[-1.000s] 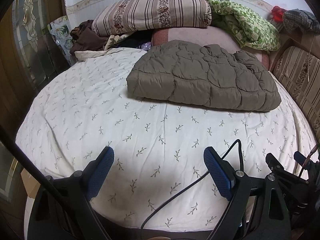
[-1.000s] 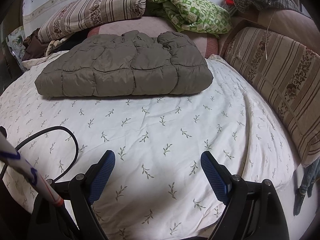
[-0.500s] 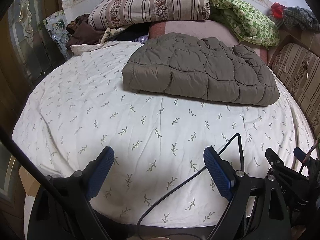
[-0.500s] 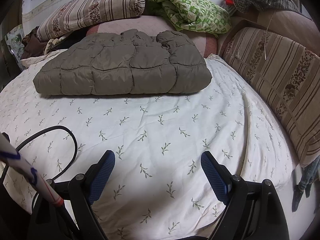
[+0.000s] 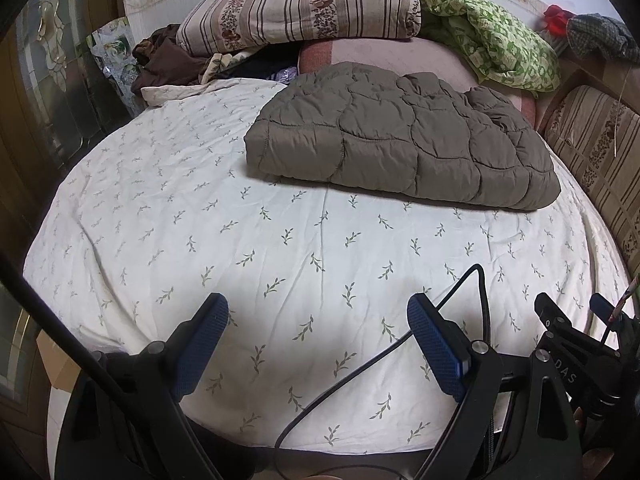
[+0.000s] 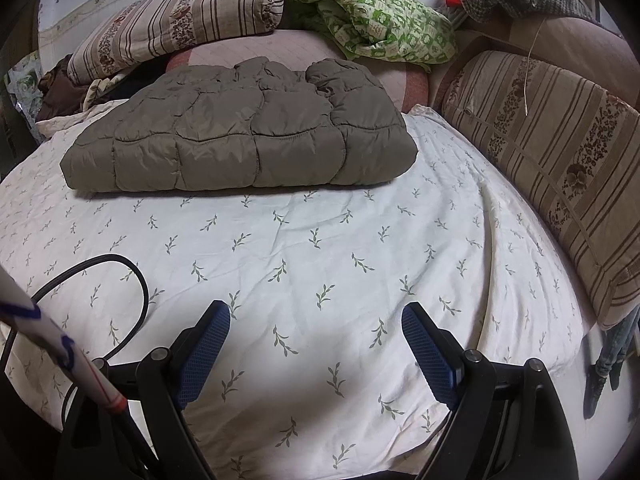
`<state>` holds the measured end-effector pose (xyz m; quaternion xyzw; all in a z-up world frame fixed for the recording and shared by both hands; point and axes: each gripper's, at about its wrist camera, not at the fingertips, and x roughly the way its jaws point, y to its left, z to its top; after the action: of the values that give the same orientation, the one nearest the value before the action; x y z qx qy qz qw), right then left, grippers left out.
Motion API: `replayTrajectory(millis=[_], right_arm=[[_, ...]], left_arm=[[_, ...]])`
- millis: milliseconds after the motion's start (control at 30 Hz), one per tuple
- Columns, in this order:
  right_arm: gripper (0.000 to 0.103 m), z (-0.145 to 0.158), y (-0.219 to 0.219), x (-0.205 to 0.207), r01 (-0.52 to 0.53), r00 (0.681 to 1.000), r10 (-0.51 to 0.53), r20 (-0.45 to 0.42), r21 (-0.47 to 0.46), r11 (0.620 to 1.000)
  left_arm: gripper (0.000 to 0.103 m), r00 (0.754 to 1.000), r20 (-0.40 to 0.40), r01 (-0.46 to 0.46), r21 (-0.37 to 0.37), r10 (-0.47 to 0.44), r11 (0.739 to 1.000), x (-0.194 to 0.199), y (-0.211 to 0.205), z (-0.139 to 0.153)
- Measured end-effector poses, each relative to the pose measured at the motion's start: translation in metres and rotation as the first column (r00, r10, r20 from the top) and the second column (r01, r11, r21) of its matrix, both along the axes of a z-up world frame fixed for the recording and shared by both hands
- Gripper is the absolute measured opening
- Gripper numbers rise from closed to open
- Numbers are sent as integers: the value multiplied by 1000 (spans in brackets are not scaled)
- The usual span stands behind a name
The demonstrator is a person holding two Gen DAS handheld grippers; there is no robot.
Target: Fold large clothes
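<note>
Hovering wide-jawed over the sheet point(image 5: 280, 248), both grippers face the folded jacket point(image 5: 400, 148).

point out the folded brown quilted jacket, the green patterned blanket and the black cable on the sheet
folded brown quilted jacket point(image 6: 240, 148): right wrist view, on its top quilted panel.
green patterned blanket point(image 6: 372, 20): right wrist view, middle of the crumpled heap.
black cable point(image 5: 482, 280): left wrist view, top of its loop.

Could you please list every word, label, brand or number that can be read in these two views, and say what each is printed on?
"DAS": white letters on the black frame of the right gripper, seen at the right edge of the left wrist view; they may be part of a longer word.
No other text shows: the folded brown quilted jacket, the leaf-print bedsheet and the striped pillows carry patterns only.
</note>
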<state>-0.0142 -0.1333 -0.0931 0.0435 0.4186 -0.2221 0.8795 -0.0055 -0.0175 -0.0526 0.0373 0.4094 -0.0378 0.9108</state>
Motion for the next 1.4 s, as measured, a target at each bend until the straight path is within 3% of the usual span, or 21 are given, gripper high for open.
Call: replayTrajectory(millis=[333, 400, 533, 633, 733, 867, 967, 1067, 1167, 1267, 1300, 1333, 1400], right_arm=[[91, 21, -18, 6, -5, 999, 4, 40, 4, 1000], [91, 31, -34, 14, -3, 999, 3, 51, 1, 1000], [92, 46, -80, 38, 11, 998, -11, 69, 2, 1000], [92, 49, -128, 62, 41, 996, -45, 79, 50, 998], [93, 43, -175, 84, 72, 993, -85, 79, 157, 985], [94, 16, -230, 112, 92, 987, -135, 86, 381, 920], [94, -9, -256, 131, 103, 977, -181, 110, 499, 861], [95, -29, -267, 153, 79, 976, -180, 125, 564, 822], [101, -45, -270, 176, 5, 977, -132, 167, 600, 800], [103, -59, -267, 201, -14, 982, -111, 154, 641, 767], [96, -62, -266, 207, -18, 984, -101, 147, 643, 765], [88, -64, -264, 214, -34, 985, -84, 148, 654, 756], [66, -65, -266, 218, -61, 984, -76, 159, 713, 699]], left_arm=[[90, 995, 97, -18, 32, 15, 999, 12, 17, 34], [90, 997, 71, -22, 17, 21, 1000, 32, 28, 36], [79, 1000, 7, -5, -24, 5, 1000, 82, 44, 38], [78, 999, -31, -21, -86, 19, 996, 130, 57, 36], [78, 997, -64, -57, -174, 46, 983, 181, 70, 26], [78, 991, -133, -20, -348, -28, 937, 244, 76, 2], [79, 984, -154, 17, -411, -88, 911, 286, 76, -20], [79, 983, -133, 61, -421, -128, 905, 313, 74, -35], [83, 971, -176, 52, -501, -161, 864, 338, 77, -57], [86, 960, -236, -7, -557, -150, 831, 351, 71, -76], [81, 960, -237, -4, -545, -149, 838, 351, 65, -75], [70, 961, -232, 3, -537, -151, 843, 349, 62, -72], [56, 963, -221, 21, -514, -156, 858, 343, 56, -56]])
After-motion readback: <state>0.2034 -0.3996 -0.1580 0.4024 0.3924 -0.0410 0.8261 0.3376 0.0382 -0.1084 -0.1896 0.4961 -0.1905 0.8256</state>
